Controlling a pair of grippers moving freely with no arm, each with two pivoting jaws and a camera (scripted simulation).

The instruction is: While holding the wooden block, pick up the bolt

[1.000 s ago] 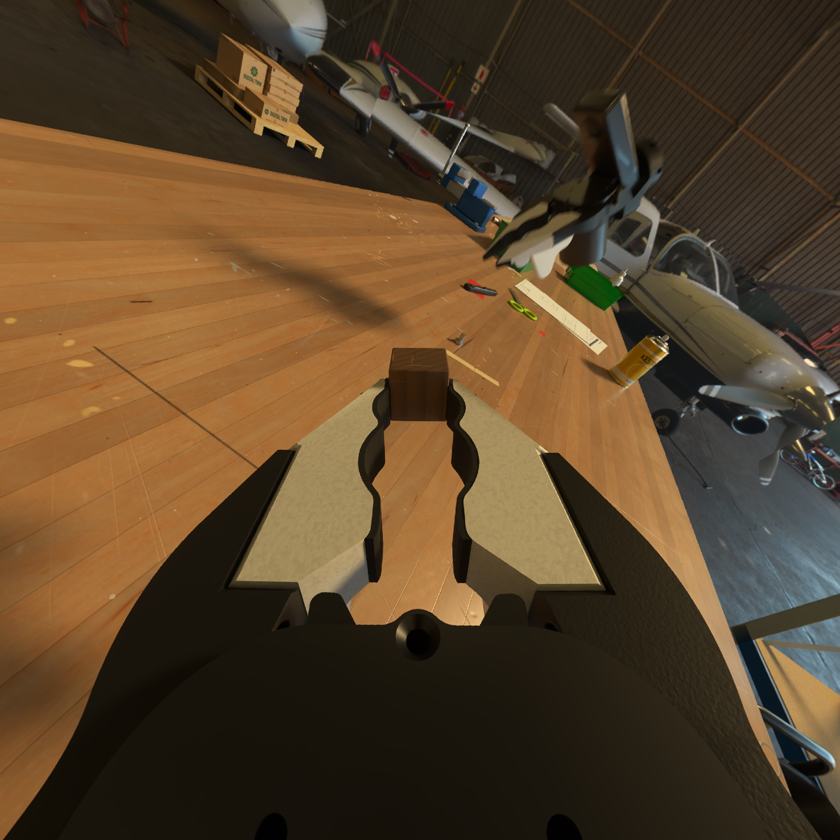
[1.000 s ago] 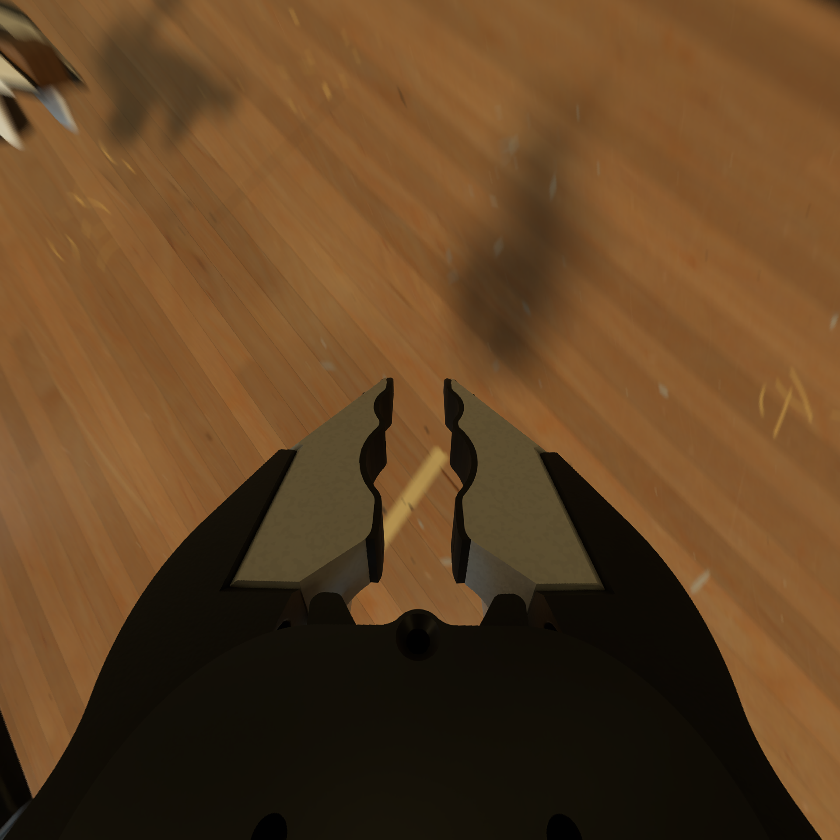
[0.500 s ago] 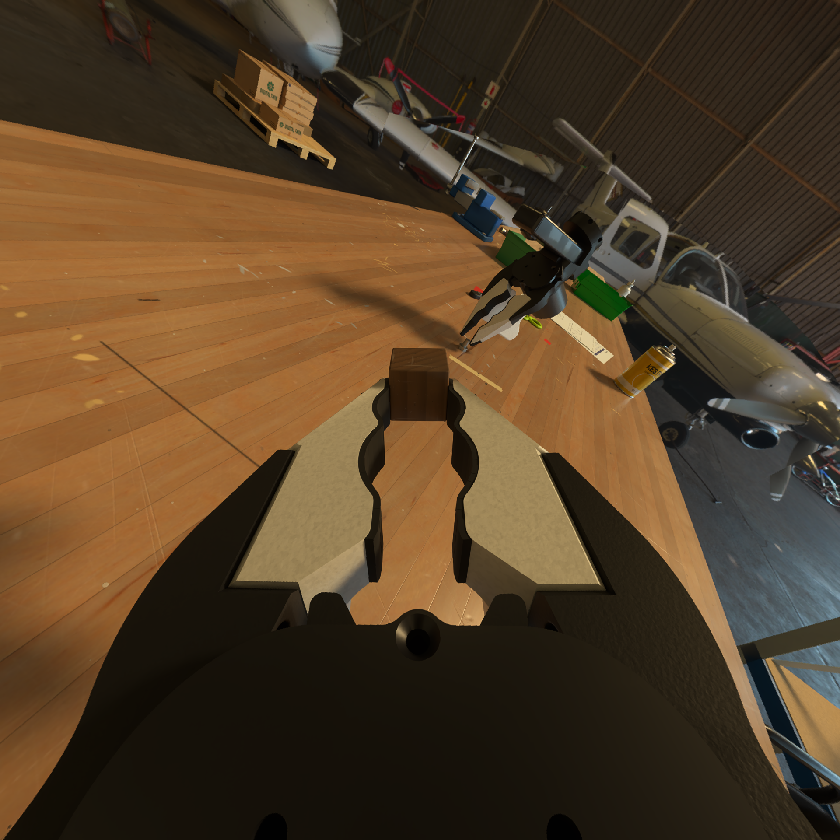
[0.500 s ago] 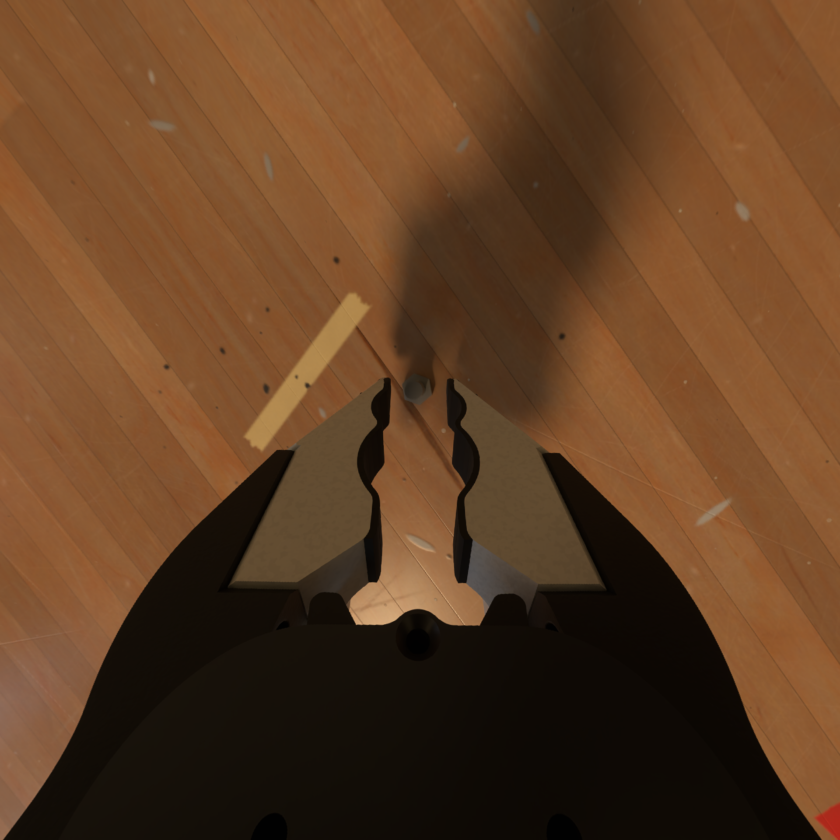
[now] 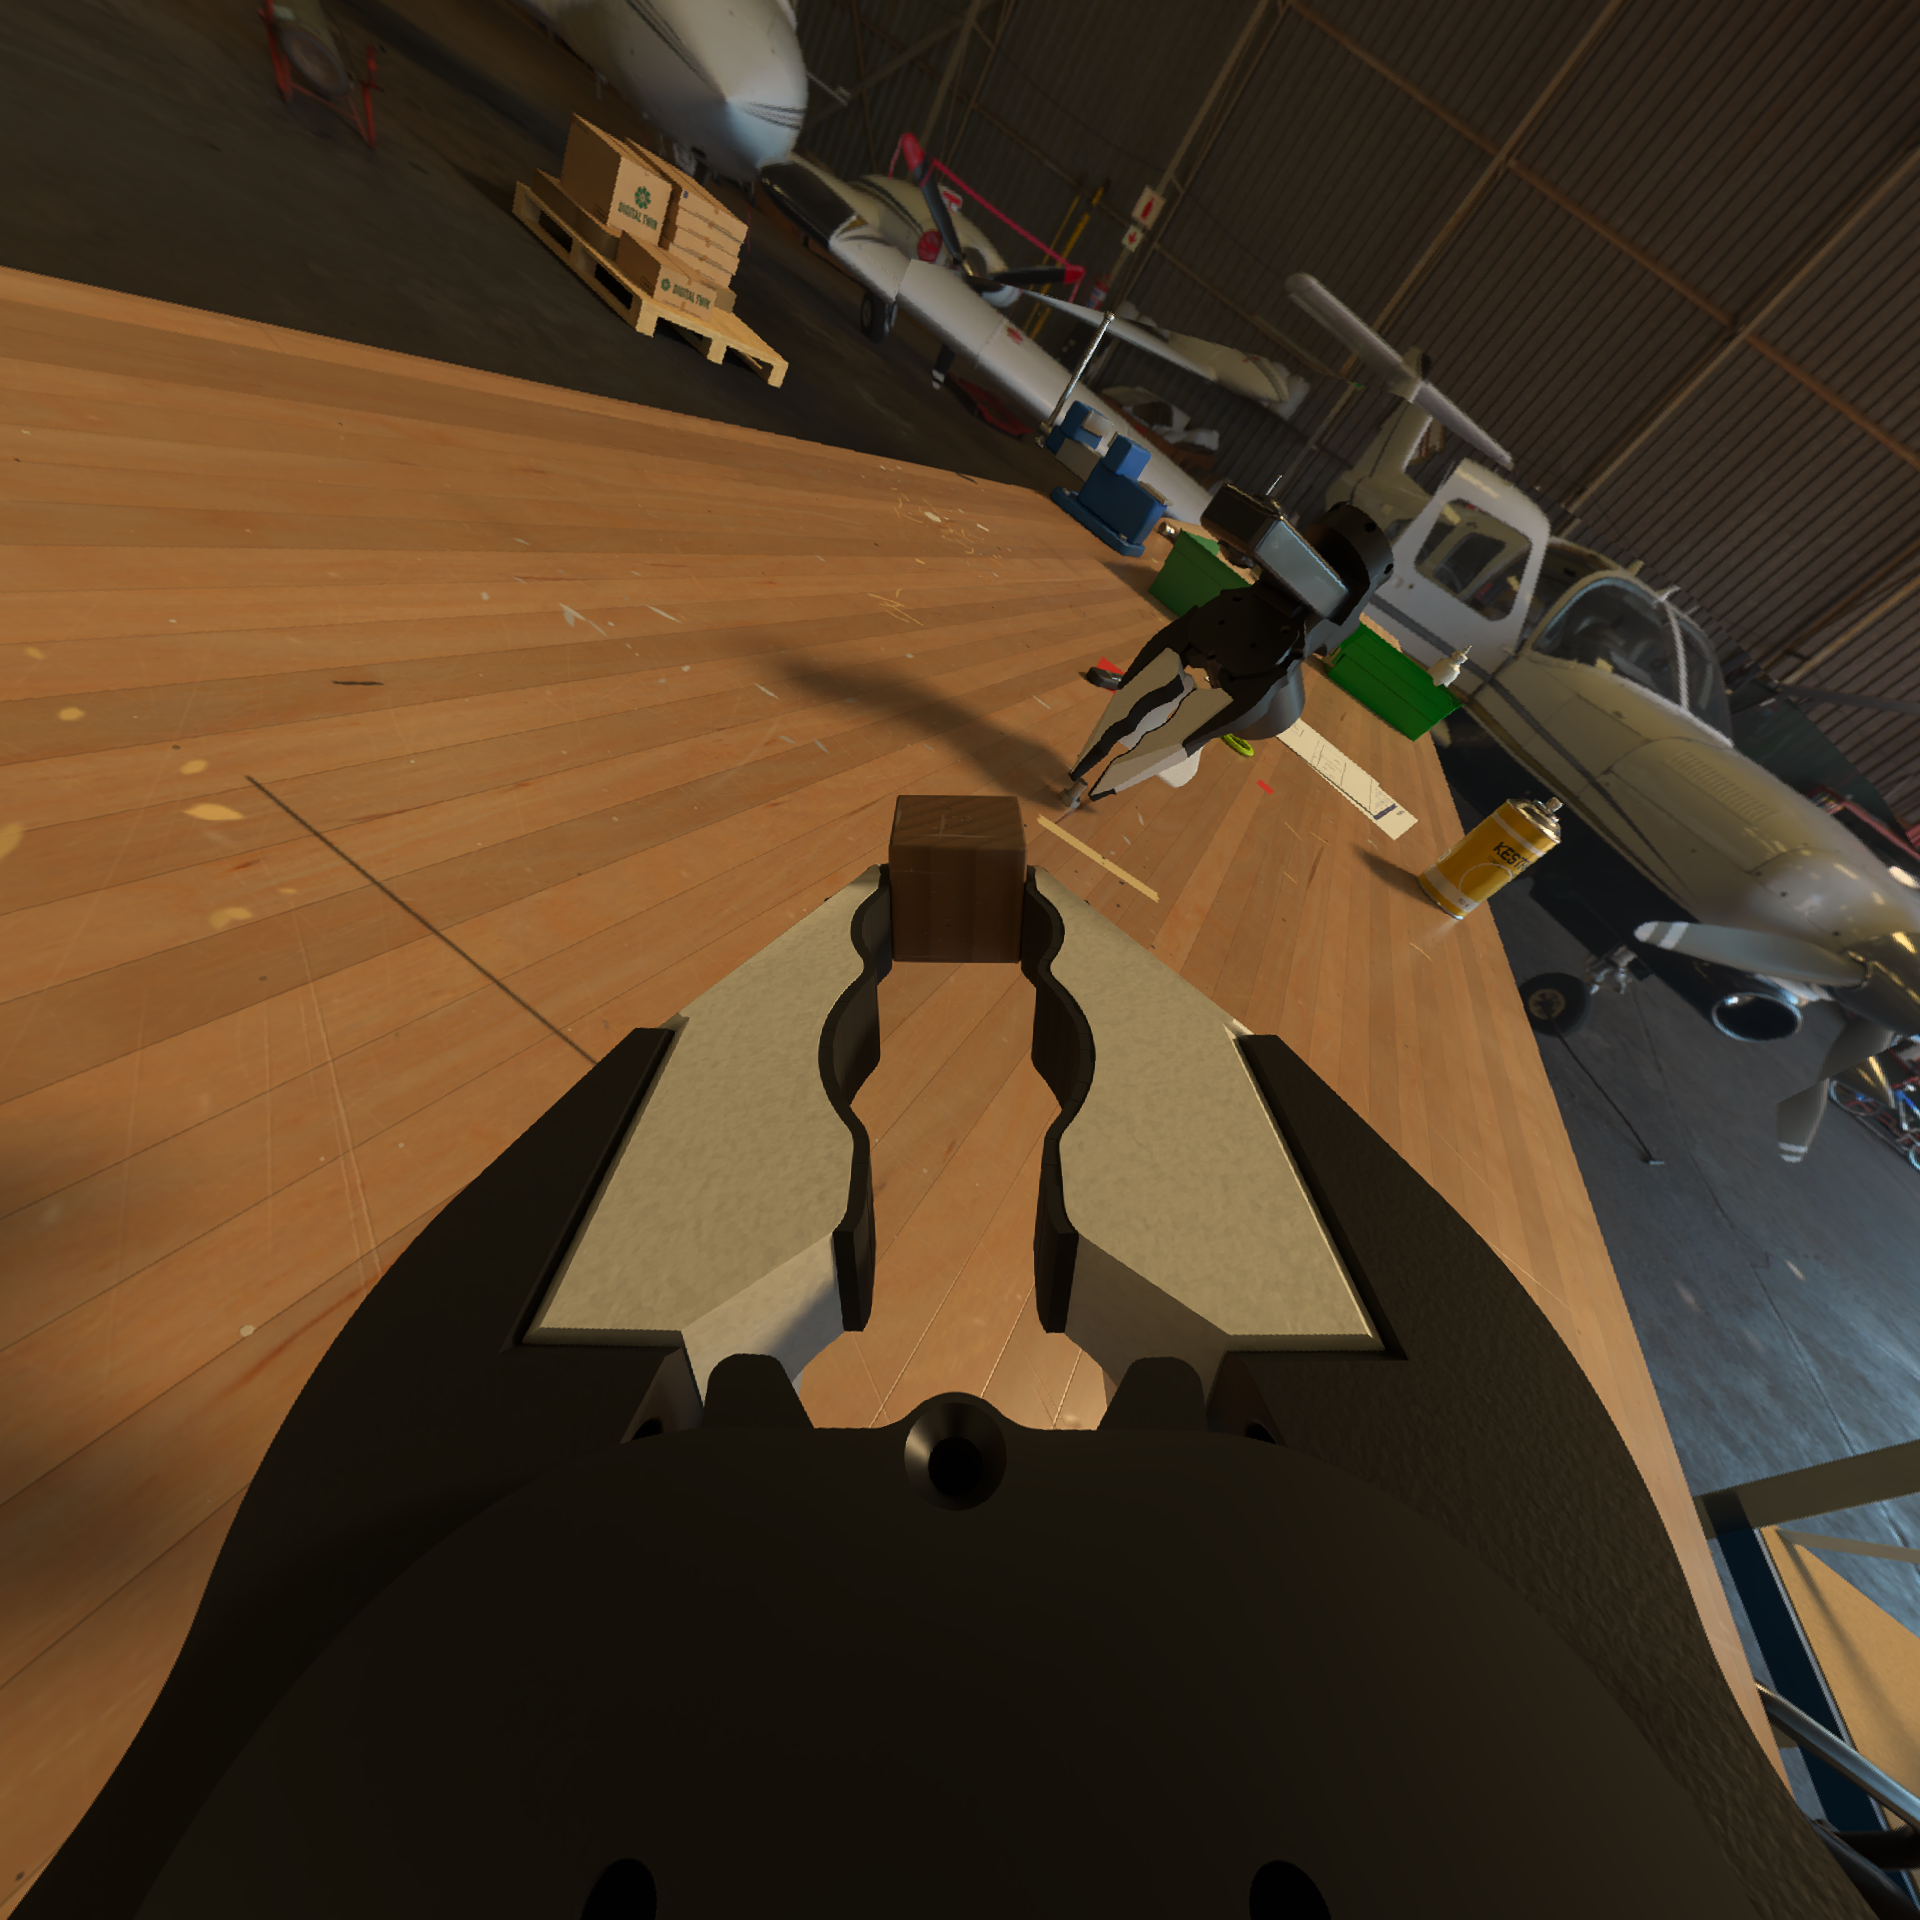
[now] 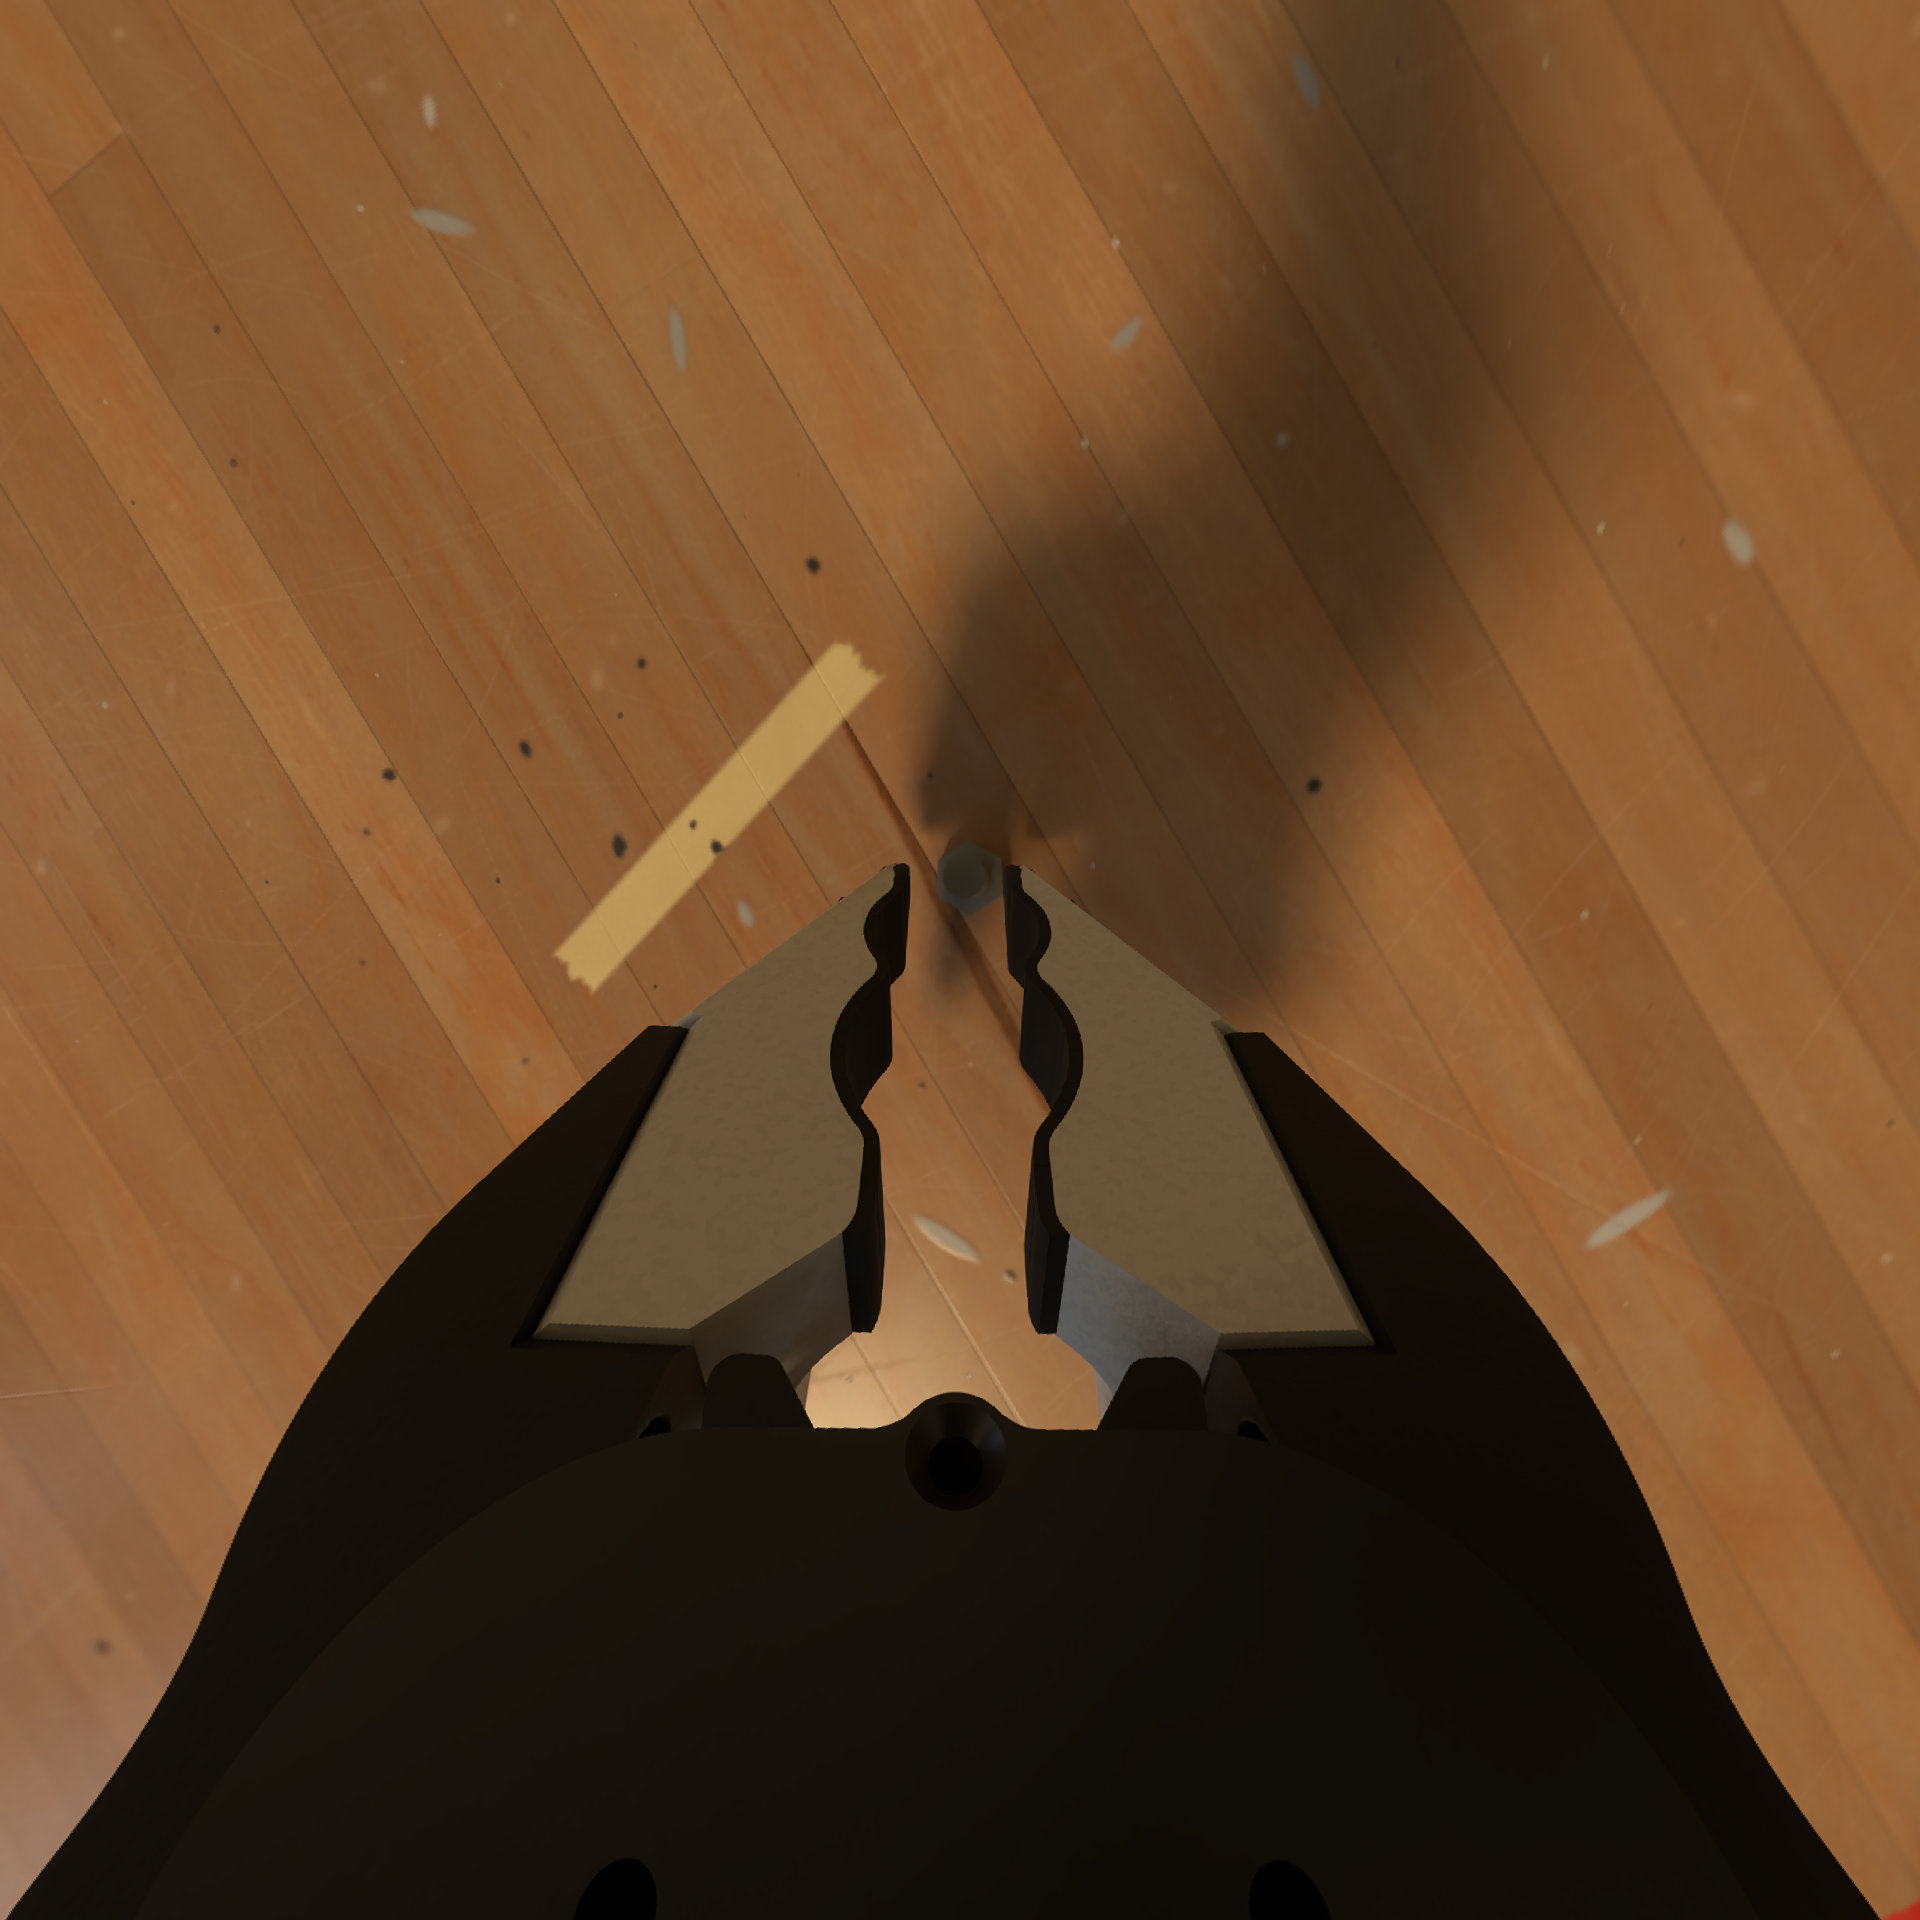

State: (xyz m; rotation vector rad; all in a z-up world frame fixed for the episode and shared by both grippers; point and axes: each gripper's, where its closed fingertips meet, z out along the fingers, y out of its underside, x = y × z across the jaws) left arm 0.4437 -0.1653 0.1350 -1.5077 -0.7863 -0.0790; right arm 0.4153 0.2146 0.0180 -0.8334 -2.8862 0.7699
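My left gripper (image 5: pixel 958 896) is shut on a dark brown wooden block (image 5: pixel 954 883), held between its fingertips above the wooden table (image 5: pixel 416 727). My right gripper (image 6: pixel 956 883) points straight down at the table with its jaws open a little. The small grey bolt (image 6: pixel 966 878) stands head up between the fingertips, nearer the right one; the jaws do not touch it. In the left wrist view the right gripper (image 5: pixel 1086 792) shows beyond the block, tips down at the bolt (image 5: pixel 1070 798) on the table.
A strip of tan tape (image 6: pixel 717 816) lies left of the bolt. Farther off in the left wrist view are a yellow spray can (image 5: pixel 1486 857) near the table's right edge, a white ruler (image 5: pixel 1345 774), green bins (image 5: pixel 1387 681) and a blue vise (image 5: pixel 1112 494).
My right gripper has come down from high above the table to the bolt and now straddles it. The left gripper still holds the block.
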